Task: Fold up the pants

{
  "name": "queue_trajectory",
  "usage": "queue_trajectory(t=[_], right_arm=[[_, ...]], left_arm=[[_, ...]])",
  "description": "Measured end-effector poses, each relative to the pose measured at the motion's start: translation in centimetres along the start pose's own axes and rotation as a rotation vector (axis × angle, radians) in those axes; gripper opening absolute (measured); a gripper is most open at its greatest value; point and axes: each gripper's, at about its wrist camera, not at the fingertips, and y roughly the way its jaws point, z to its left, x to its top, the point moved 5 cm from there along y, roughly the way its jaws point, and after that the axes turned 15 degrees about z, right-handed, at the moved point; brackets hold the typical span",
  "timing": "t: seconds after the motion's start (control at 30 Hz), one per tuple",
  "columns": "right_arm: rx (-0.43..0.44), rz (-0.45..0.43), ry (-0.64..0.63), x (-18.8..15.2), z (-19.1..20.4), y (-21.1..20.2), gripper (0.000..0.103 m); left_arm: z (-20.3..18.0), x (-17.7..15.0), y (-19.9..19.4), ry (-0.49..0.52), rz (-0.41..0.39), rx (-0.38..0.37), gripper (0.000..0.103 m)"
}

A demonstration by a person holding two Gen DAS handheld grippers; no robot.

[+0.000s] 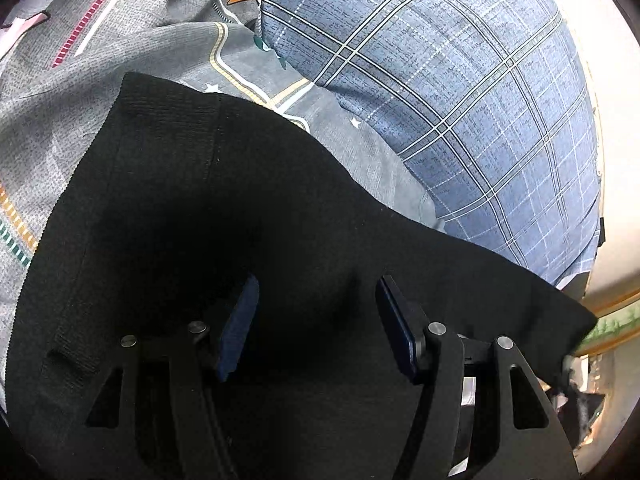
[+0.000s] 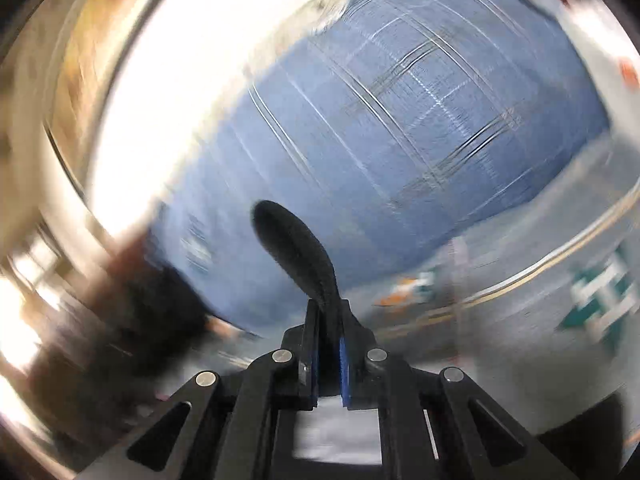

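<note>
Black pants [image 1: 200,200] lie spread over the bed and fill the lower half of the left wrist view, with a ribbed waistband along their left edge. My left gripper [image 1: 318,312] hovers over the dark cloth with its blue pads wide apart and nothing pinched between them. The right wrist view is smeared by motion. There, my right gripper [image 2: 329,320] is shut on a rounded fold of the black pants fabric [image 2: 288,240], which sticks out past the fingertips.
A blue plaid pillow [image 1: 460,100] lies just beyond the pants, and it also fills the middle of the right wrist view as the blue plaid pillow [image 2: 400,140]. A grey patterned bedsheet [image 1: 120,40] covers the bed at left. A pale wall [image 1: 612,160] borders the right side.
</note>
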Motion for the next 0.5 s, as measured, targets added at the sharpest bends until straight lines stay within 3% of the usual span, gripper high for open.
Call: queue_trajectory(t=[0.13, 0.23, 0.33, 0.4, 0.5], right_arm=[[0.293, -0.067, 0.051, -0.1, 1.2, -2.5, 0.006], [0.410, -0.095, 0.082, -0.1, 1.3, -3.5, 0.006], [0.342, -0.109, 0.191, 0.5, -1.9, -3.6, 0.006], [0.216, -0.097, 0.317, 0.8, -6.3, -2.8, 0.006], [-0.001, -0.038, 0.383, 0.9, -11.0, -1.4, 0.006]], left_arm=[[0.0, 0.0, 0.0, 0.007, -0.002, 0.006, 0.060], [0.0, 0.0, 0.1, 0.011, -0.003, 0.012, 0.060], [0.0, 0.0, 0.1, 0.015, -0.002, 0.013, 0.060], [-0.1, 0.0, 0.2, 0.019, 0.001, 0.010, 0.060], [-0.3, -0.2, 0.3, 0.031, 0.006, 0.008, 0.060]])
